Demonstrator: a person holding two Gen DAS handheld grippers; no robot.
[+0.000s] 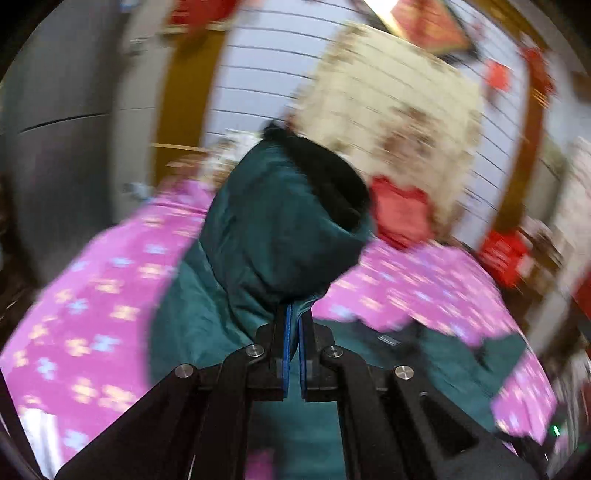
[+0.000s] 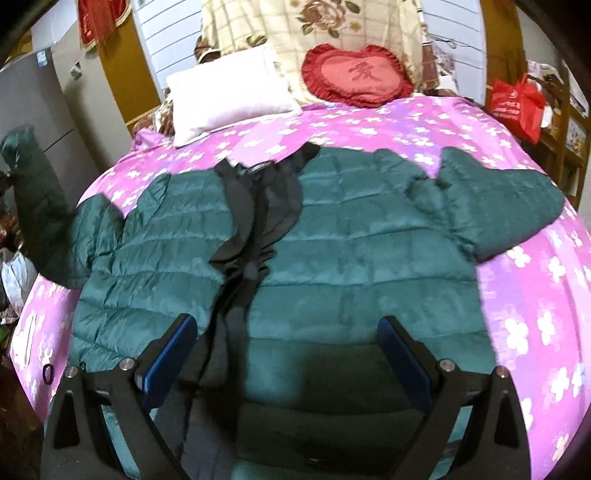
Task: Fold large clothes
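A dark green quilted puffer jacket (image 2: 351, 251) lies spread face up on the bed, black lining (image 2: 258, 206) showing down its open front. Its right sleeve (image 2: 509, 199) lies out to the side. Its left sleeve (image 2: 33, 192) is lifted off the bed at the far left. My left gripper (image 1: 294, 317) is shut on that sleeve (image 1: 280, 221) and holds it up; the black-lined cuff opening (image 1: 332, 184) points away. The left wrist view is motion-blurred. My right gripper (image 2: 288, 328) is open and empty above the jacket's lower hem.
The bed has a pink cover with white flowers (image 2: 535, 295). A white pillow (image 2: 229, 99) and a red heart cushion (image 2: 356, 75) lie at the head, with a floral blanket (image 2: 332, 22) behind. A red bag (image 2: 517, 107) stands at the right. A grey cabinet (image 2: 40, 107) is on the left.
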